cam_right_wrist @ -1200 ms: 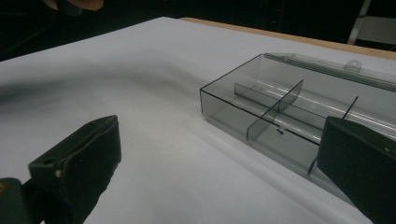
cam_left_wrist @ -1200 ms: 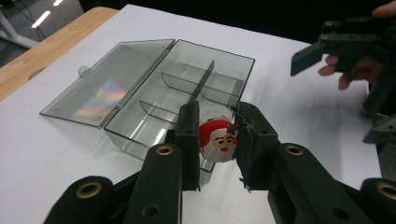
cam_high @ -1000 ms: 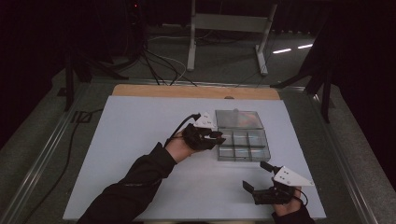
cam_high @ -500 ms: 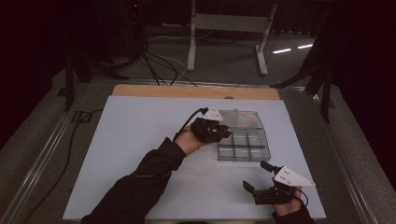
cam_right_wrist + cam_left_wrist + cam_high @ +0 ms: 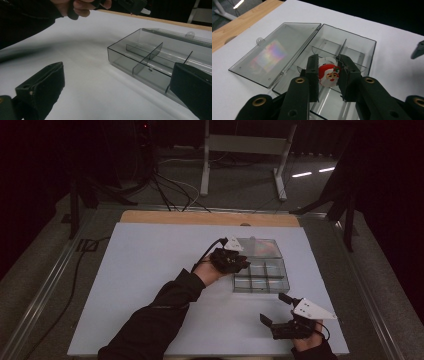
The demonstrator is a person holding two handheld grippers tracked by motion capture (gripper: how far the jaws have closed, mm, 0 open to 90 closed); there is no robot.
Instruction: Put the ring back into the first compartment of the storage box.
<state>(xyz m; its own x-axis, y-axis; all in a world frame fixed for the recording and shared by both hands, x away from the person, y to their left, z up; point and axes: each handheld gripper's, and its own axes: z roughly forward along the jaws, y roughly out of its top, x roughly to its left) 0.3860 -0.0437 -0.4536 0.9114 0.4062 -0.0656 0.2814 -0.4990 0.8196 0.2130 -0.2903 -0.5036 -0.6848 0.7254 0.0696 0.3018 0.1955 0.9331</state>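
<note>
Since the earlier frames, the left gripper [image 5: 239, 261] has been carried from the box's near-left corner toward its lid side and lowered over the left-hand compartments; the right gripper [image 5: 277, 312] has been kept where it was, near the front edge of the tabletop [image 5: 145, 270].

One small Santa-face charm [image 5: 329, 74] is pinched between the left gripper's jaws, which are closed on its two sides. It is held just above a compartment of the clear plastic box [image 5: 362, 53], not yet set down. A whitish band seems to be attached behind the face, though its shape cannot be made out.

The charm is judged to be light, stiff and smooth-faced, so it could slip or twist if squeezed only at its rim; a grip across the flat edges, as seen in the left gripper view, is likely the surest hold. Little force should be needed, and breakage seems unlikely from a short drop into the box.

The right gripper's jaws are spread wide apart and nothing is held between them; the box is seen just beyond them in the right gripper view.

By count: one box, with one hinged lid [image 5: 274, 52] lying open flat on the tabletop beside it, six compartments as far as the dividers can be read, one charm, and two grippers.
</note>
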